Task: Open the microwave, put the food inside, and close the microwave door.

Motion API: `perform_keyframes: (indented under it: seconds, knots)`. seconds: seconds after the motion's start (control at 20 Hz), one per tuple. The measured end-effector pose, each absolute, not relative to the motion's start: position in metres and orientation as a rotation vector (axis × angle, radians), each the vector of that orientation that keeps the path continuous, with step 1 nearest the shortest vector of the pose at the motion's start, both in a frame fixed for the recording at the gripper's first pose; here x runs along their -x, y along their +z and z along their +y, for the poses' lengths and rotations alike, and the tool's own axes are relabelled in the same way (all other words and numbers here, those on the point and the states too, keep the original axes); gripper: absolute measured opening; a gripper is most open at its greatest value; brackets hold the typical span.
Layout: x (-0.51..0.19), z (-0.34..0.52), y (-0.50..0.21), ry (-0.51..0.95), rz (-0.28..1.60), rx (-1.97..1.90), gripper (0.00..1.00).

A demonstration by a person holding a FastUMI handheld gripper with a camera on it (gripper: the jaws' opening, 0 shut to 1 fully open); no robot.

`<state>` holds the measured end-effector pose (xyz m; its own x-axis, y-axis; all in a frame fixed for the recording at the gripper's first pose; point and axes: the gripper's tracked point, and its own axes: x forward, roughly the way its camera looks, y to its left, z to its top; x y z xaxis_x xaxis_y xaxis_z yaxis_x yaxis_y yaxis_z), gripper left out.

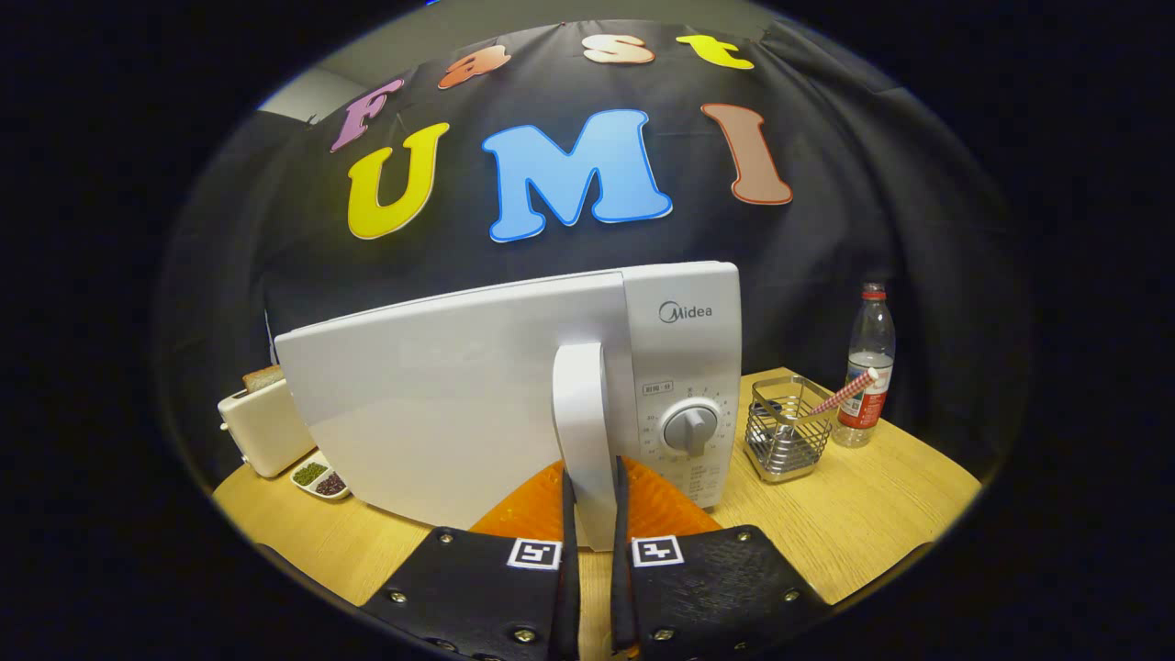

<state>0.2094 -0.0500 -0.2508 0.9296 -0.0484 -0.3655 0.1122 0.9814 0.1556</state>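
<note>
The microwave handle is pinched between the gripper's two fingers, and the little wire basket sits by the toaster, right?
Not quite. The gripper view shows the wire basket beside the water bottle, across the microwave from the toaster. The gripper does pinch the handle between its fingers.

The microwave (514, 395) stands mid-table (881, 514), its handle (583, 431) between the gripper (592, 514) fingers, which press it from both sides. Toaster (262, 422) and dish (321, 479) lie at 9 o'clock of it; basket (785, 441) and bottle (866, 367) at 3 o'clock.
</note>
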Motion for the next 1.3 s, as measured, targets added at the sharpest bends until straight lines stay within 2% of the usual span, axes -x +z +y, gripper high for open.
perform_keyframes:
  seconds: [0.5,0.9,1.3]
  knots:
    - [-0.118,0.014,-0.235,0.067,0.358,-0.216,0.14]
    - [-0.057,0.100,-0.224,0.208,0.321,-0.232,0.13]
    - [-0.028,0.189,-0.213,0.178,0.225,-0.048,0.12]
